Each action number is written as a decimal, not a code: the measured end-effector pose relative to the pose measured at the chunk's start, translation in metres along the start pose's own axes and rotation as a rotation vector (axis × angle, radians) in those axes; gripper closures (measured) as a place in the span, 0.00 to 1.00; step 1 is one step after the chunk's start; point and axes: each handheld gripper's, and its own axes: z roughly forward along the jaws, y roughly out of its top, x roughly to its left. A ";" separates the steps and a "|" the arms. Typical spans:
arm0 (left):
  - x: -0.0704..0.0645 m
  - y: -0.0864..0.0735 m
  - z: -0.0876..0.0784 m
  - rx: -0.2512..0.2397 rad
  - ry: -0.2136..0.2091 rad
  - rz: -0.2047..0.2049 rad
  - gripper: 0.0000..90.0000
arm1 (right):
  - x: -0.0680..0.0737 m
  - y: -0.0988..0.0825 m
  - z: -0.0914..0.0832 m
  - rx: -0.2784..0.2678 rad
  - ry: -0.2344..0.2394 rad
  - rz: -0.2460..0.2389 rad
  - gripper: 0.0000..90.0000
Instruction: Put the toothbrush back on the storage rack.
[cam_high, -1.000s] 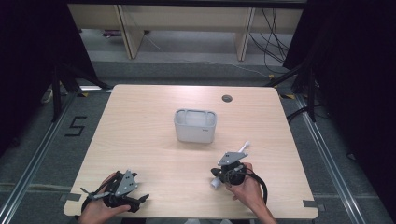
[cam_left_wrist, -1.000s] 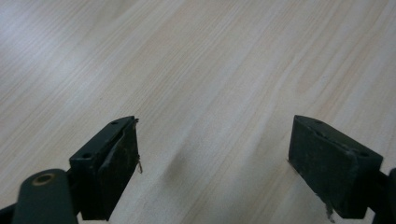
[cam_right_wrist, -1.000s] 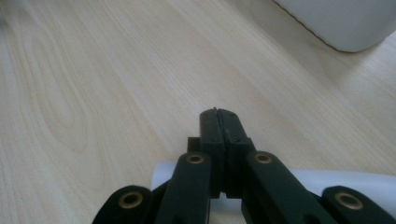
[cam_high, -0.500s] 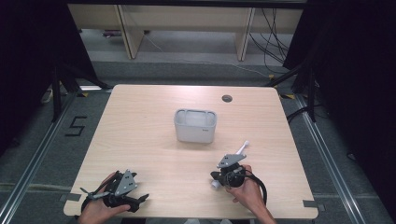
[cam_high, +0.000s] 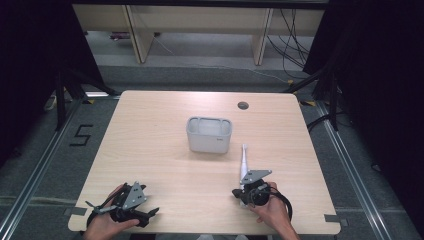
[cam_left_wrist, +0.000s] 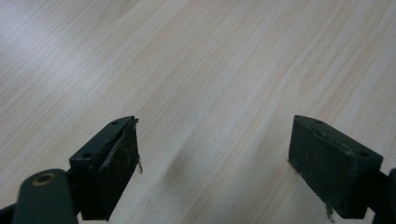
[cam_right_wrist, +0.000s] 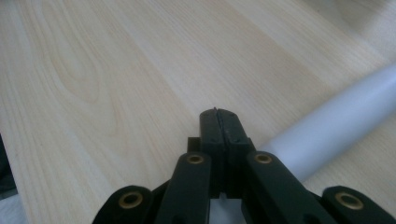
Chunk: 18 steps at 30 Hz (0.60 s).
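A slim white stick (cam_high: 244, 162) lies on the wooden table (cam_high: 150, 135), pointing away from me toward a white bin (cam_high: 209, 143). Its near end sits right beside my right gripper (cam_high: 239, 192). In the right gripper view that gripper (cam_right_wrist: 219, 119) has its jaws pressed together with nothing between them, and the white stick (cam_right_wrist: 341, 116) runs past on the right, outside the jaws. My left gripper (cam_high: 145, 214) rests at the table's near left corner. In the left gripper view it (cam_left_wrist: 212, 154) stands wide open over bare wood.
The white bin stands in the middle of the table and looks empty from above. A round cable hole (cam_high: 243, 105) is at the far right of the tabletop. Dark floor and wooden shelving lie beyond the far edge.
The white stick pointed up and to the right from the right gripper; it now lies flat, pointing straight away. The right hand shifted slightly right and nearer. The left hand stayed put.
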 end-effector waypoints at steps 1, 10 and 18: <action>0.000 0.000 0.000 0.008 -0.001 0.005 0.17 | 0.000 -0.001 -0.001 0.000 0.003 0.011 1.00; -0.001 0.000 0.001 0.006 -0.002 -0.004 0.17 | -0.004 -0.015 -0.011 -0.016 -0.016 0.042 1.00; 0.000 0.000 0.001 -0.004 -0.005 -0.009 0.17 | -0.012 -0.027 -0.025 -0.011 -0.040 0.107 1.00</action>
